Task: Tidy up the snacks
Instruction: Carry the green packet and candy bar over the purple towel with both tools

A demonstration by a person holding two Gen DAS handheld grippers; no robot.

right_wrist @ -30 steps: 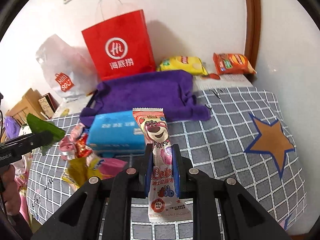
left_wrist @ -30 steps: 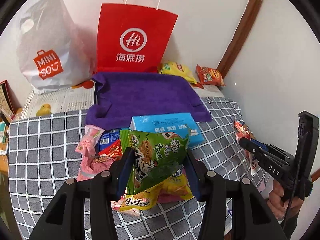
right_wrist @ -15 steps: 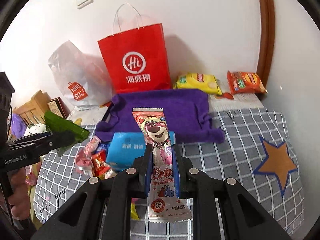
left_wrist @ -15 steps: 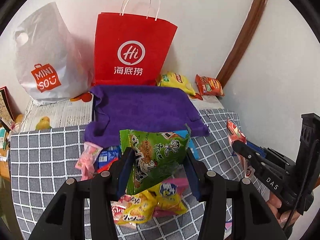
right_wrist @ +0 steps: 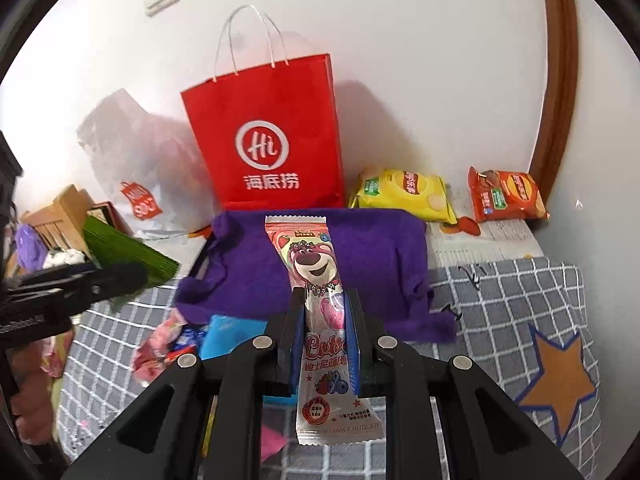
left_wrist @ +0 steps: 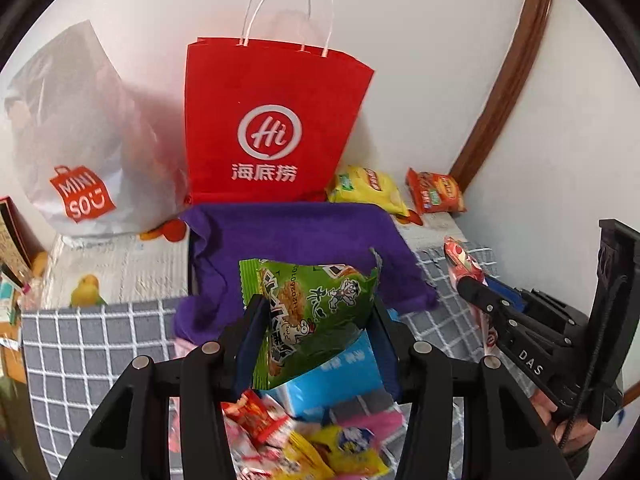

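Observation:
My left gripper [left_wrist: 318, 312] is shut on a green snack bag [left_wrist: 312, 312], held in the air over the near edge of the purple cloth [left_wrist: 296, 240]. My right gripper [right_wrist: 322, 304] is shut on a long pink bear-print snack packet [right_wrist: 316, 272] that stands upright between the pads, also above the purple cloth [right_wrist: 376, 248]. The right gripper [left_wrist: 466, 286] shows at the right of the left wrist view, the left gripper [right_wrist: 132, 274] at the left of the right wrist view. A pile of loose snacks [left_wrist: 316, 444] and a blue pack [left_wrist: 336, 376] lie on the checked sheet below.
A red paper bag [left_wrist: 276, 120] stands against the wall behind the cloth, with a white plastic bag [left_wrist: 76, 144] to its left. A yellow chip bag [right_wrist: 404, 192] and an orange snack bag [right_wrist: 506, 196] lie at the back right. A wooden door frame [right_wrist: 556, 80] borders the right.
Both grippers have risen and moved forward toward the purple cloth and red bag, each still holding its snack. The snack pile and blue pack have dropped lower in view.

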